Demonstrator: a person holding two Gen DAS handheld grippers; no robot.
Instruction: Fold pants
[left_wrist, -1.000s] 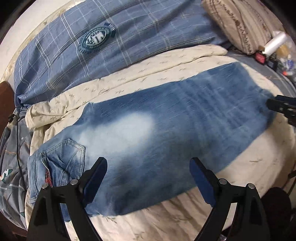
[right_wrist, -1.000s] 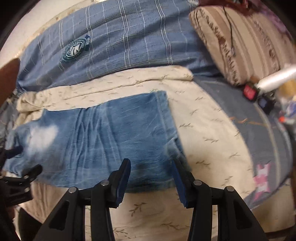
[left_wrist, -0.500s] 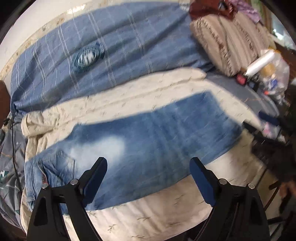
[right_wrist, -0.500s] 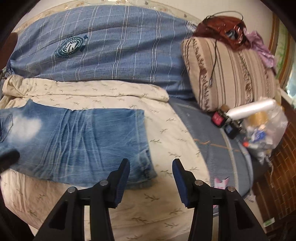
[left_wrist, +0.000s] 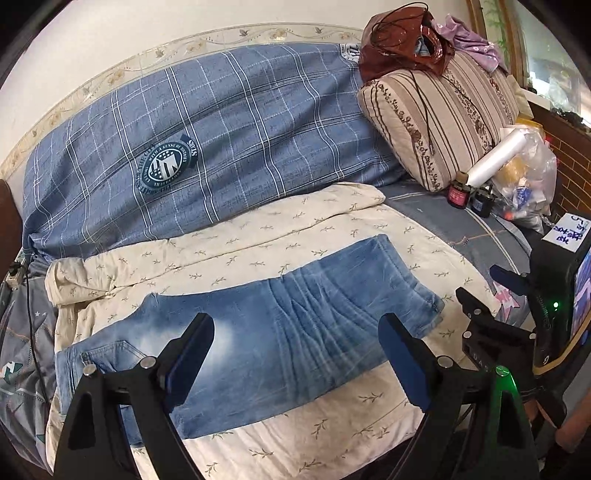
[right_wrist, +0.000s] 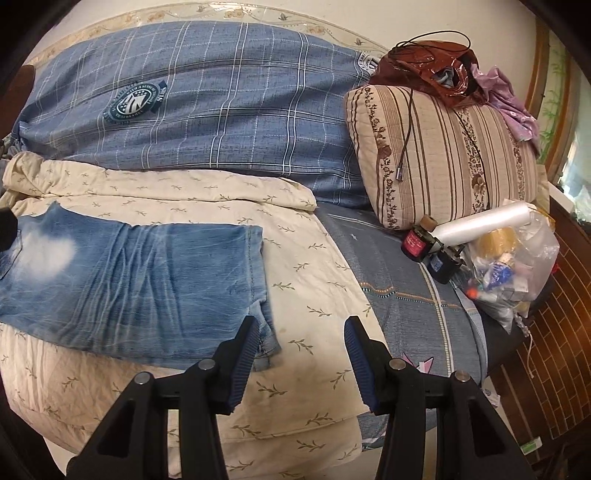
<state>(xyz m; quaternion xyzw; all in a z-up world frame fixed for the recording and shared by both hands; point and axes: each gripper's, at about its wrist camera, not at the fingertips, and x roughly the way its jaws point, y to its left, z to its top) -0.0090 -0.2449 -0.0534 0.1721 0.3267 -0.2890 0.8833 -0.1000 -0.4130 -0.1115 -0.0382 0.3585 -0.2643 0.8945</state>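
Note:
Faded blue jeans (left_wrist: 288, 332) lie flat on a cream leaf-print quilt (left_wrist: 280, 240), folded into a long strip with the waist and pocket at the left and the hems at the right. They also show in the right wrist view (right_wrist: 147, 280). My left gripper (left_wrist: 295, 358) is open and empty, held above and in front of the jeans' middle. My right gripper (right_wrist: 299, 362) is open and empty, just past the hem end, with its left fingertip over the near hem corner. The right gripper also shows at the right edge of the left wrist view (left_wrist: 487, 291).
A blue plaid duvet (left_wrist: 221, 140) is bundled along the wall behind the quilt. A striped pillow (right_wrist: 443, 155) with a brown bag (right_wrist: 428, 70) on top lies at the right. A plastic bag of small items (right_wrist: 509, 266), a film roll and small bottles sit beside it. A brick wall lies at right.
Both grippers have pulled back and up from the jeans, so more of the bed shows. The jeans lie still and flat. Both grippers stay open.

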